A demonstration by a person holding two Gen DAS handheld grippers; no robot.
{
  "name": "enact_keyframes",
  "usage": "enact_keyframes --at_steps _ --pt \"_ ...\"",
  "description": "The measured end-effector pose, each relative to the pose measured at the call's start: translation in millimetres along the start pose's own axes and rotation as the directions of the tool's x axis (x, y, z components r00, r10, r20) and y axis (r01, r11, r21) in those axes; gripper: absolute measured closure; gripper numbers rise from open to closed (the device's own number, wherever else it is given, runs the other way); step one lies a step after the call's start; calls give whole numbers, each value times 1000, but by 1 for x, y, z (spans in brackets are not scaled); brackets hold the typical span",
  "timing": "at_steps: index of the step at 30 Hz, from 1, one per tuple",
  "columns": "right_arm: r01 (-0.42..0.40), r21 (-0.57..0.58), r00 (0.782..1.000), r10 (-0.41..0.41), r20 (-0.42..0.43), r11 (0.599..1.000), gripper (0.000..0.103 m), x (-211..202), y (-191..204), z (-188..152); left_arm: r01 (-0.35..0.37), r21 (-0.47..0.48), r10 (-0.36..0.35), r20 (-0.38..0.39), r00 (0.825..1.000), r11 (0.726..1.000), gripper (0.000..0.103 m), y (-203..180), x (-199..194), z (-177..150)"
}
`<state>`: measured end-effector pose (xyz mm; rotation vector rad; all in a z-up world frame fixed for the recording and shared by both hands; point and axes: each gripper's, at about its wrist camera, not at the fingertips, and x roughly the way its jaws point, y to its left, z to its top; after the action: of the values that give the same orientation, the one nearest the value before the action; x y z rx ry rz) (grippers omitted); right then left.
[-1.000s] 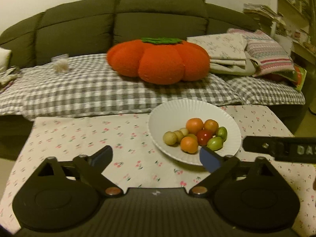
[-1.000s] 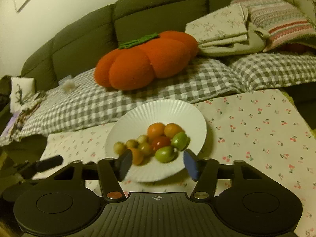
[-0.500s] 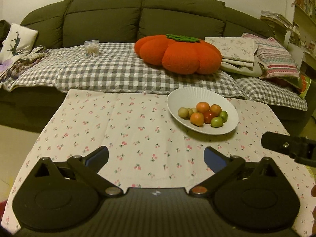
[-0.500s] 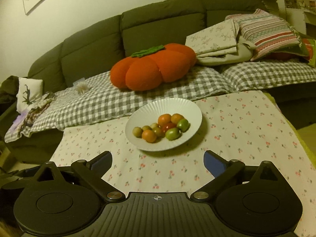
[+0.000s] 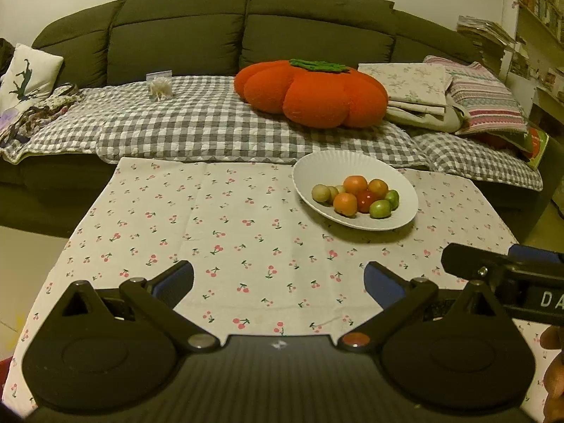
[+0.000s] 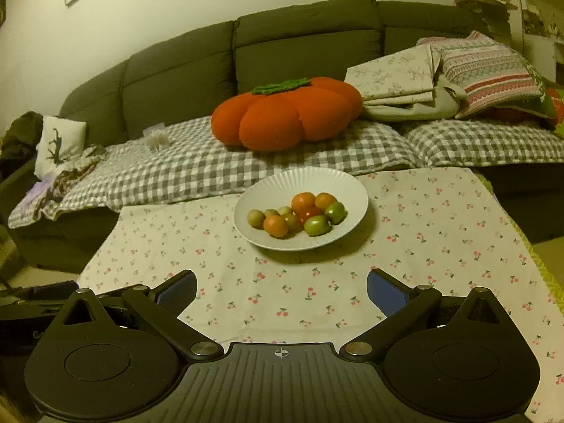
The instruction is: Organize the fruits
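A white ribbed plate (image 5: 310, 165) (image 6: 310, 179) stands on the cherry-print tablecloth (image 5: 229, 232) (image 6: 423, 218) near its far edge. It holds several small fruits (image 5: 356, 197) (image 6: 298, 213): orange, red, green and tan ones in a cluster. My left gripper (image 5: 278, 278) is open and empty, low over the near part of the cloth, well short of the plate. My right gripper (image 6: 282, 287) is open and empty, near the front of the table with the plate straight ahead. The right gripper's body shows at the right edge of the left wrist view (image 5: 507, 275).
A dark sofa (image 5: 211, 35) runs behind the table, covered by a grey checked blanket (image 5: 197, 127). On it lie a big orange pumpkin cushion (image 5: 313, 93) (image 6: 289, 116), folded linen and a striped pillow (image 5: 483, 98). Shelves stand at the far right.
Both grippers have pulled back from the plate towards the near table edge. The right gripper's jaws have opened wider. The plate and fruits have not moved.
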<state>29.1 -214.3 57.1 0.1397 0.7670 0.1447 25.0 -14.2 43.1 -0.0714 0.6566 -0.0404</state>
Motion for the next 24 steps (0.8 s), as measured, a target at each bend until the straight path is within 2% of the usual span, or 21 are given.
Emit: enact_keyframes --at_steps 24 --pt "8 -39 1000 -9 -5 999 0 -7 1 -4 23 29 -23 5 1000 999 1 -4 6 -2"
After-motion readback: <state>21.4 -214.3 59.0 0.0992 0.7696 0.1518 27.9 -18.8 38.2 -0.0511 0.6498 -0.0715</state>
